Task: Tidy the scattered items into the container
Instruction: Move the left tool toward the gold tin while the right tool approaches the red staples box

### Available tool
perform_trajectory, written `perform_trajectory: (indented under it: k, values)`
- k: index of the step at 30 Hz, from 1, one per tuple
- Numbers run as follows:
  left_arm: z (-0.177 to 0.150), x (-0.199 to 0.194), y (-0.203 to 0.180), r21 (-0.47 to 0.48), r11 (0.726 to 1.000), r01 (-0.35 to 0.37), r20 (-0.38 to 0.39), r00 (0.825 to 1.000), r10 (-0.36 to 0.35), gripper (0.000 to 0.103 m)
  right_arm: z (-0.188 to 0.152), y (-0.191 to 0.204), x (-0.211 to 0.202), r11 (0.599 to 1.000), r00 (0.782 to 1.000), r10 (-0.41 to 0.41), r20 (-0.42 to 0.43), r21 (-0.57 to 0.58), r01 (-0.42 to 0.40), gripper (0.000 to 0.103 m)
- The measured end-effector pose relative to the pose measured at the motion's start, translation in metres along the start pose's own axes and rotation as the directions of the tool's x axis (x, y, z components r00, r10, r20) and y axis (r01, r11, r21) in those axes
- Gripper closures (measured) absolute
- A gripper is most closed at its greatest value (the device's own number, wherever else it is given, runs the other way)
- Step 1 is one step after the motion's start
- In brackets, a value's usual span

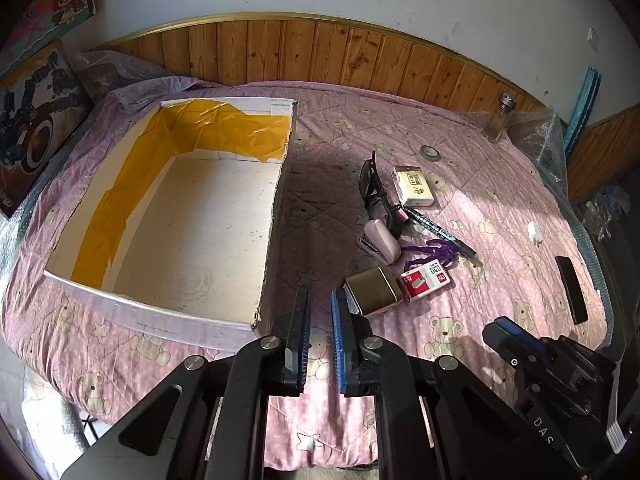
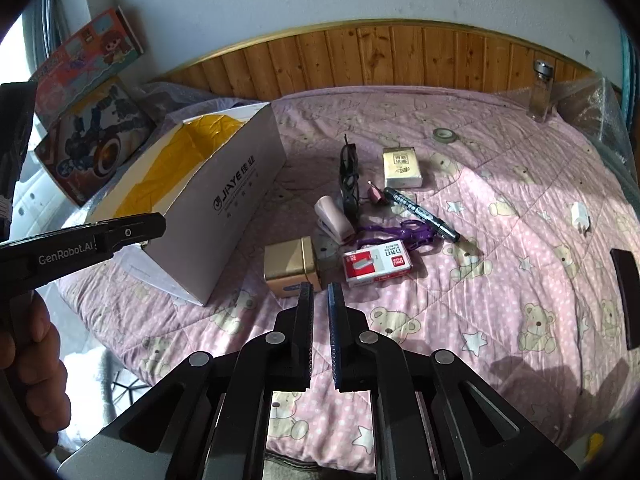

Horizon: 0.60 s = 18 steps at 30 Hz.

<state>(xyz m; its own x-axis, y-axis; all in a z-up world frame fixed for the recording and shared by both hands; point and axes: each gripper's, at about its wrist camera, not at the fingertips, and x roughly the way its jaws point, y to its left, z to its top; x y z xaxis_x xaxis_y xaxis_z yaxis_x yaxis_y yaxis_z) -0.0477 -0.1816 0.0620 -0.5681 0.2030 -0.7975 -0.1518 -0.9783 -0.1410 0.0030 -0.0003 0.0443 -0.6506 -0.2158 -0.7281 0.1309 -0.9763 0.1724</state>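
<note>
A white cardboard box (image 1: 276, 216) lined with yellow tape lies open-topped on the left of the bed; its printed side (image 2: 224, 216) faces the right wrist view. Scattered to its right are a gold tin (image 1: 374, 290), a red staples box (image 1: 426, 280), a pink stapler (image 1: 380, 238), dark sunglasses (image 1: 374, 188), a black marker (image 1: 440, 232), a purple cord (image 1: 430, 254), a cream box (image 1: 413, 185) and a tape roll (image 1: 431, 152). My left gripper (image 1: 320, 294) hovers between box and tin, narrowly open and empty. My right gripper (image 2: 320, 292) hangs just short of the gold tin (image 2: 290, 266), narrowly open, holding nothing.
The pink bear-print quilt (image 2: 460, 312) covers the bed. A glass bottle (image 2: 542, 94), a white charger (image 2: 580, 216) and a black phone (image 2: 630, 300) lie to the right. Wood panelling (image 2: 380, 56) runs behind. Toy boxes (image 2: 92, 136) lean at the left. A hand (image 2: 28, 360) holds the left gripper.
</note>
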Motion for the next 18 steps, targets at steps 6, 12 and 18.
perform_trajectory:
  k: [6, 12, 18]
  values:
    - [-0.001, 0.005, -0.005, 0.020, 1.000, -0.014, -0.020, 1.000, 0.014, 0.096, 0.001, 0.001, -0.001, 1.000, 1.000, 0.015, 0.007, 0.017, -0.015, 0.090]
    - [-0.003, 0.010, -0.010, 0.032, 0.999, -0.003, -0.028, 1.000, 0.004, 0.037, 0.002, -0.006, 0.000, 0.999, 1.000, -0.009, 0.008, 0.053, 0.008, 0.044]
    - [-0.005, 0.020, -0.015, 0.061, 0.998, 0.008, -0.050, 0.999, -0.005, 0.032, -0.002, -0.019, 0.014, 0.994, 0.999, -0.003, -0.041, 0.108, 0.008, 0.044]
